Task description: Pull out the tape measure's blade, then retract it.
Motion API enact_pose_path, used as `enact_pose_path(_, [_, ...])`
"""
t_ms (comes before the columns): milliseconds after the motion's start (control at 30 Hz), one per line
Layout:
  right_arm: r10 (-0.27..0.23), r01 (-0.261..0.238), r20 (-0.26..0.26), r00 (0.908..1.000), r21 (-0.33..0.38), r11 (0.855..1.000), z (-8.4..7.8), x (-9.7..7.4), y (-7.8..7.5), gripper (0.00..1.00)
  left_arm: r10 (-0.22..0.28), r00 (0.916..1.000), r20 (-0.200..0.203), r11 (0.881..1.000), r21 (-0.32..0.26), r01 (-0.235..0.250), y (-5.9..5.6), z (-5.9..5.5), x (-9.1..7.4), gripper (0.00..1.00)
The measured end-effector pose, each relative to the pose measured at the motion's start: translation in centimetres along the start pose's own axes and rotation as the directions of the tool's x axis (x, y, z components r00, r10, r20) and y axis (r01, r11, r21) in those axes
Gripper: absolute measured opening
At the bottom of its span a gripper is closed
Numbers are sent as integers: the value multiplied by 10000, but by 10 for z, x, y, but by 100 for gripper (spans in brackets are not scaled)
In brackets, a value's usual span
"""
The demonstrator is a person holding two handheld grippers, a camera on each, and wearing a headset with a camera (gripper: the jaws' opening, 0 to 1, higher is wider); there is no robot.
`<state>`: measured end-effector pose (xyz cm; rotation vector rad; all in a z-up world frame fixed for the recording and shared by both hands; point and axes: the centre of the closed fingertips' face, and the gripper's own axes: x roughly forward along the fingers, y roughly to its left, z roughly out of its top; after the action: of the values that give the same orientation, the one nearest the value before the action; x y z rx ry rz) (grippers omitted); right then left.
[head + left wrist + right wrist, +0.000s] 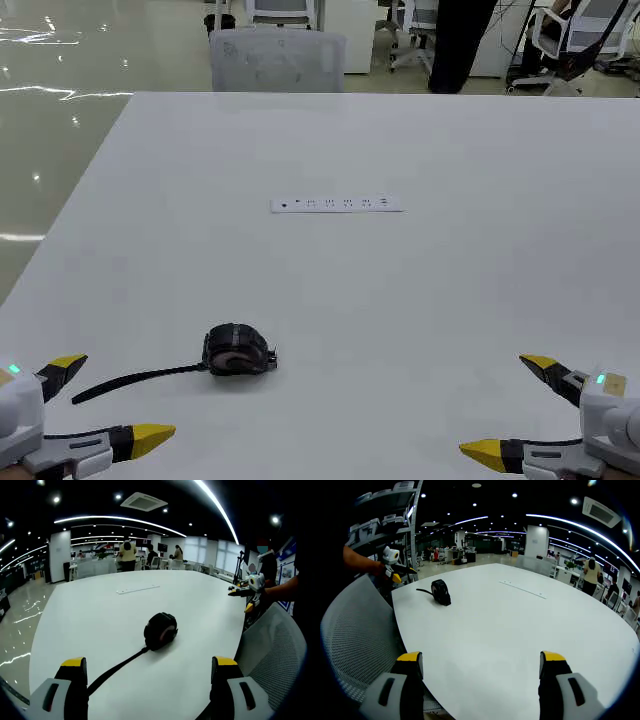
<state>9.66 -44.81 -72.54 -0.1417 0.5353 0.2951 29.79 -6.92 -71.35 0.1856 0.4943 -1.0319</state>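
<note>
Tape measure [237, 351], label unreadable, lay on the table [400, 300] while you held your left gripper [112, 398] and right gripper [508, 406] wide open, empty.

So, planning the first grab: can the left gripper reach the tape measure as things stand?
Probably yes: the left gripper is open, and only bare table lies between it and the tape measure.

The tape measure [238, 350] and its strap [135, 382] were black. The table [400, 300] and the power strip [336, 204] were plain white. The left gripper [110, 398] and the right gripper [509, 407] had yellow tips.
</note>
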Motion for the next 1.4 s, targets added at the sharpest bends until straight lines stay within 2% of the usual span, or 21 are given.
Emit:
enact_pose_path(100, [-149, 148, 71, 9999, 120, 9998, 1, -3, 0, 98, -5, 9998, 190, 10000, -45, 6, -3, 6, -1, 100])
enact_pose_path(267, [-546, 535, 396, 9977, 280, 9982, 3, -11, -4, 98, -24, 9996, 298, 9999, -99, 27, -7, 8, -2, 100])
enact_pose_path(333, [-544, 523, 422, 9976, 483, 9975, 3, -11, -2, 98, -23, 9994, 342, 9999, -116, 27, -8, 7, -3, 100])
enact_pose_path(467, [-495, 479, 370, 9981, 429, 9979, 1, -11, 1, 98, -104, 9991, 400, 9992, -379, 119, -12, 4, -2, 100])
enact_pose_path(600, [-476, 462, 392, 9981, 366, 9983, 3, -11, 0, 98, -180, 9996, 218, 9995, -271, 185, -15, -1, 0, 100])
enact_pose_path(900, [-336, 328, 352, 9988, 234, 9992, 9, -5, 2, 98, -297, 9994, 199, 9994, -191, 301, -20, 5, 4, 99])
enact_pose_path(1033, [-240, 238, 168, 9996, 136, 9996, 8, 3, 5, 98, -280, 9996, -97, 9994, -183, 278, -23, 1, 7, 99])
enact_pose_path(1167, [-278, 270, 367, 9989, 224, 9994, 15, 5, 5, 98, -338, 9994, -98, 9992, -234, 336, -26, 2, 9, 99])
enact_pose_path(1267, [-239, 230, 315, 9992, 260, 9994, 14, 8, 4, 98, -428, 9989, -203, 9986, -335, 421, -29, 1, 11, 99])
enact_pose_path(1333, [-75, 73, 183, 9998, 63, 10000, 13, 11, 7, 97, -461, 9986, -240, 9984, -338, 453, -30, 1, 13, 99])
enact_pose_path(1400, [81, -79, 127, 9999, -151, 9999, 14, 14, 10, 97, -526, 9979, -370, 9969, -605, 503, -32, 2, 16, 99])
